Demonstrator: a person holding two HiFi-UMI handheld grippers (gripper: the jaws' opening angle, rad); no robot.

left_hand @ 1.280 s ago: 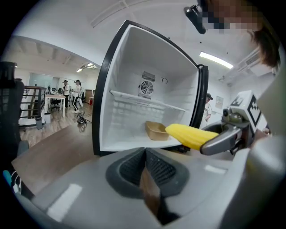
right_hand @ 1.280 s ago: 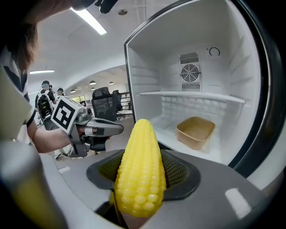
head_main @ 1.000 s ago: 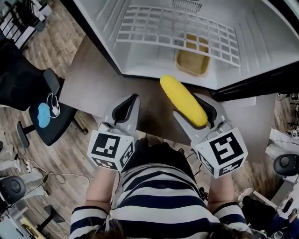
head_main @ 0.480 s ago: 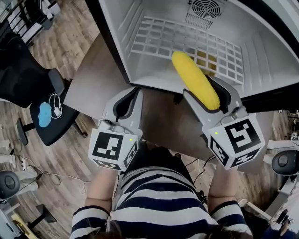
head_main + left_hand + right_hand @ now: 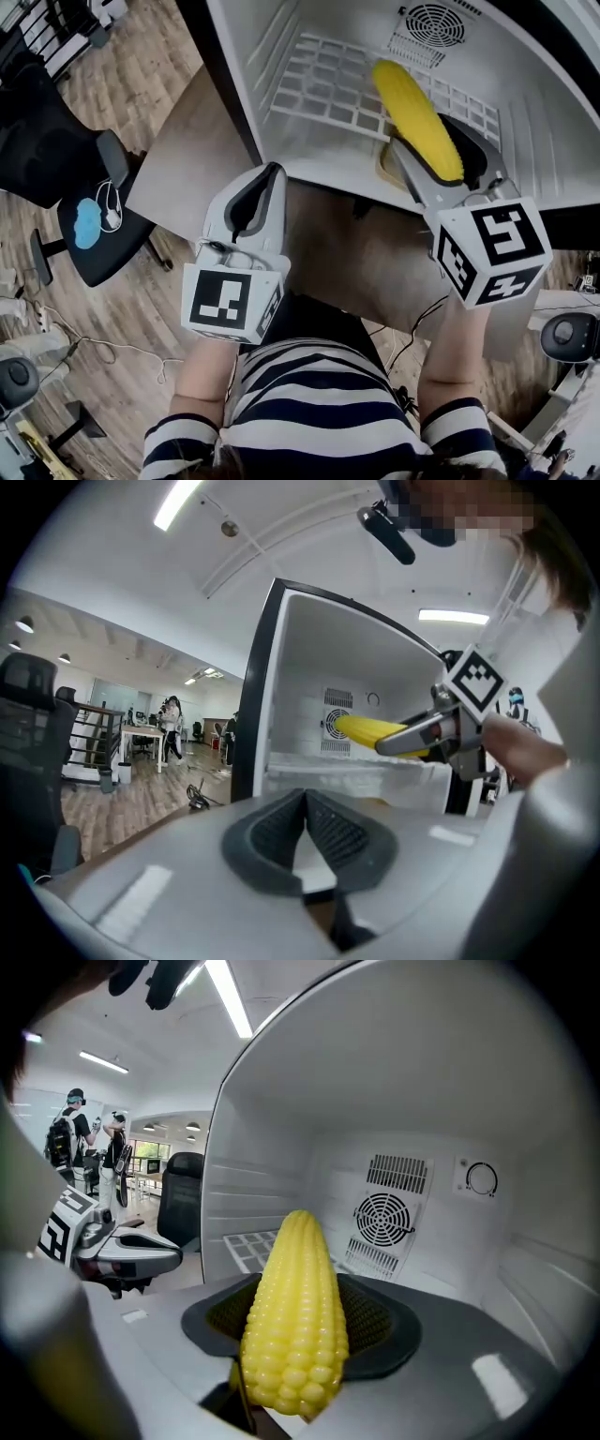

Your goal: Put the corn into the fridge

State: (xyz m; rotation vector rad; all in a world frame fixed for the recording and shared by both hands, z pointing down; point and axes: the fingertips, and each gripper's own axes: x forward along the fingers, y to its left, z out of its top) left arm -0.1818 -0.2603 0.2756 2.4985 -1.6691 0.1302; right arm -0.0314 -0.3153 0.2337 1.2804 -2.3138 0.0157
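- The right gripper [image 5: 439, 152] pinches the corn [image 5: 417, 114], which juts ahead of it over the fridge [image 5: 272, 56] wire shelf [image 5: 328, 84].
- The left gripper [image 5: 266, 180], jaws pressed together on nothing, sits to its left, outside.

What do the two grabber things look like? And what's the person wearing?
The left gripper and right gripper are smooth light-grey shells with dark ribbed pads inside. Each carries a white cube printed with black square markers. The person wears a navy-and-white striped shirt.

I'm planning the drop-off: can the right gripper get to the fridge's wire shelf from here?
Probably yes: the fridge is open and the right gripper, shut on the corn, hangs over the wire shelf, nothing between.
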